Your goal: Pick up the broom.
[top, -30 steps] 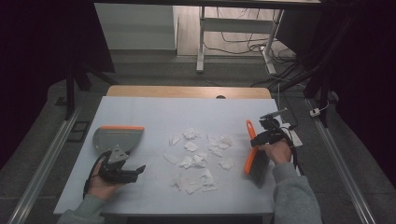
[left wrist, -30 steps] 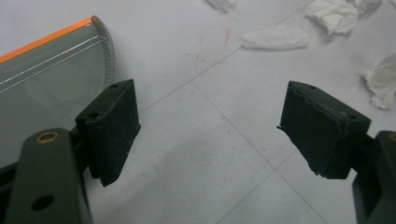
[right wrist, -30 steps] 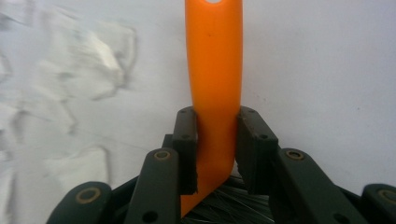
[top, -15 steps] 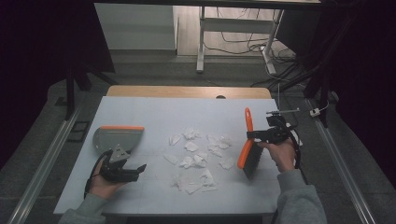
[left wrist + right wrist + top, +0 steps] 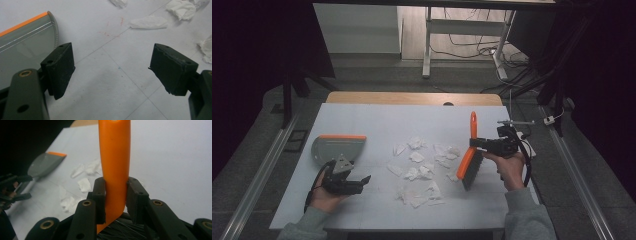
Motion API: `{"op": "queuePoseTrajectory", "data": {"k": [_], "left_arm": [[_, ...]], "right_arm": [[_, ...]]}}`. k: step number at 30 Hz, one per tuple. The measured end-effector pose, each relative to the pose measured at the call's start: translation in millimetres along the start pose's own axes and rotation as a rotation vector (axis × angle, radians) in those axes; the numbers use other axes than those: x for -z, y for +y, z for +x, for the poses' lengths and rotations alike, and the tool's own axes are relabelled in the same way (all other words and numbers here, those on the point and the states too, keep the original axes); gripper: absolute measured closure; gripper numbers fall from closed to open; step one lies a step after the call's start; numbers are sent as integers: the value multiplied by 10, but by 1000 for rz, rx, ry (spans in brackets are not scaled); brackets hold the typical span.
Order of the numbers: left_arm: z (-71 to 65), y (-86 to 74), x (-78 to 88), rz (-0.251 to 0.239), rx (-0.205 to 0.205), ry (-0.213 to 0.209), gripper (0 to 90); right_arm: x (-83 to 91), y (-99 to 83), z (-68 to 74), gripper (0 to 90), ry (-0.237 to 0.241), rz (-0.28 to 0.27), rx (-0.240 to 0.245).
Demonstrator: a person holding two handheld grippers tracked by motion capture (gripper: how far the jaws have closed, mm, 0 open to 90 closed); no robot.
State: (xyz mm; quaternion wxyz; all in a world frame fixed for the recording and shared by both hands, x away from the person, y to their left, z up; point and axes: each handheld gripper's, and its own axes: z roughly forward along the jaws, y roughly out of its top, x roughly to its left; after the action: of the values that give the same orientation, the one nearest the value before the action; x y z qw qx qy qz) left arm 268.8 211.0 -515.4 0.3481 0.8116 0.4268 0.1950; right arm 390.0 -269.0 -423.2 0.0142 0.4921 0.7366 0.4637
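Note:
An orange-handled brush (image 5: 471,150) with dark bristles hangs over the right side of the white table (image 5: 377,120), bristles pointing down toward the front. My right gripper (image 5: 477,144) is shut on its handle (image 5: 114,165), both pads pressing the orange plastic. Several crumpled white paper scraps (image 5: 419,170) lie scattered mid-table, just left of the brush. A grey dustpan (image 5: 337,147) with an orange edge lies at the left. My left gripper (image 5: 359,181) rests near the front left, just in front of the dustpan (image 5: 22,37), jaws open and nothing between them (image 5: 112,72).
A wooden strip (image 5: 412,98) borders the table's far edge. Metal rails run along the floor on both sides. A desk frame (image 5: 428,40) and cables stand beyond the table. Paper scraps (image 5: 150,22) lie ahead of the left jaws.
The right gripper has lifted the brush and carried it a little left toward the scraps, the handle standing more upright. The left gripper has stayed put.

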Motion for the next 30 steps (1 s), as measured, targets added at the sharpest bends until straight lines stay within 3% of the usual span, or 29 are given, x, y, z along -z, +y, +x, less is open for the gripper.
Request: {"op": "queuePoseTrajectory", "data": {"k": [9,16,17,24,30], "left_arm": [[-43,39,-11,-3,-6,0,203],[-69,66,-20,-6,-13,-3,203],[-71,68,-21,-5,-13,-4,204],[-85,89,-13,-17,-7,-5,203],[-196,181,-15,-39,-23,-45,203]], "right_arm": [[-24,4,202,706,72,-90,16],[-138,-62,308,706,92,-156,21],[-178,-83,318,706,114,-177,13],[-323,-134,397,706,154,-189,31],[-386,-156,449,706,157,-199,38]]}}
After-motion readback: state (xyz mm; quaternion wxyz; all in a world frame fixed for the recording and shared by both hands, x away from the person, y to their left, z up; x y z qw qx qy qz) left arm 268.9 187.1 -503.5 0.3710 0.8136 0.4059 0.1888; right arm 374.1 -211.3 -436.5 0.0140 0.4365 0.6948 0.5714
